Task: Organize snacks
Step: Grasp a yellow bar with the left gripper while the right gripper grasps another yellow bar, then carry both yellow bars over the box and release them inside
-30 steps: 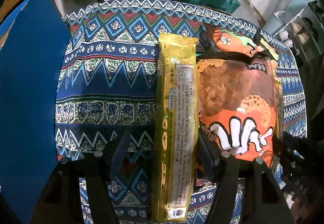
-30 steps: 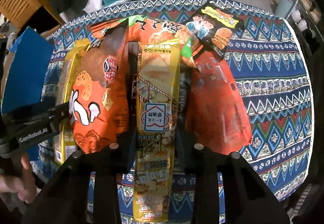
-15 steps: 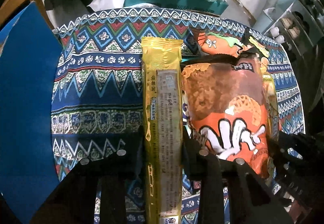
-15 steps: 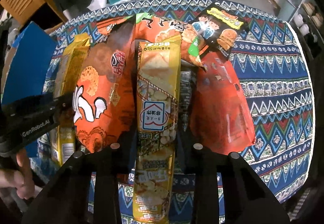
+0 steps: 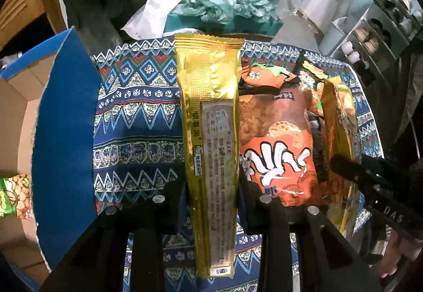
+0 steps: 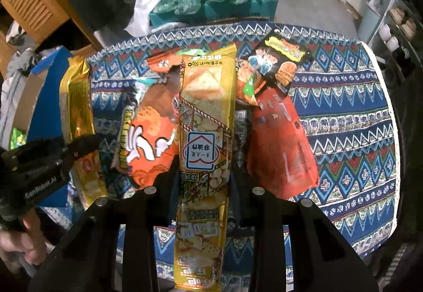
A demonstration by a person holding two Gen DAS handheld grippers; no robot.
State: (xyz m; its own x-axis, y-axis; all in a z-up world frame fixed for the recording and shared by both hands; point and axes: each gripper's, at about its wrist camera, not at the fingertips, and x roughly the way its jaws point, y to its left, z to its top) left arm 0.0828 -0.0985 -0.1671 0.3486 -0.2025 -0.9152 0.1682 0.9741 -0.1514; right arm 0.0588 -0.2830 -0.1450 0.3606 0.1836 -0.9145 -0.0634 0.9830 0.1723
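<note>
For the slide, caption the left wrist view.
Left gripper shut on a gold snack packet above the patterned tablecloth.

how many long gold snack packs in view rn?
2. One gold pack clamped in the left gripper, back side showing. One yellow cracker pack clamped in the right gripper. The pile could hide more.

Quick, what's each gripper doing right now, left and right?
Left gripper: shut on the gold snack pack.
Right gripper: shut on the yellow snack pack.
</note>
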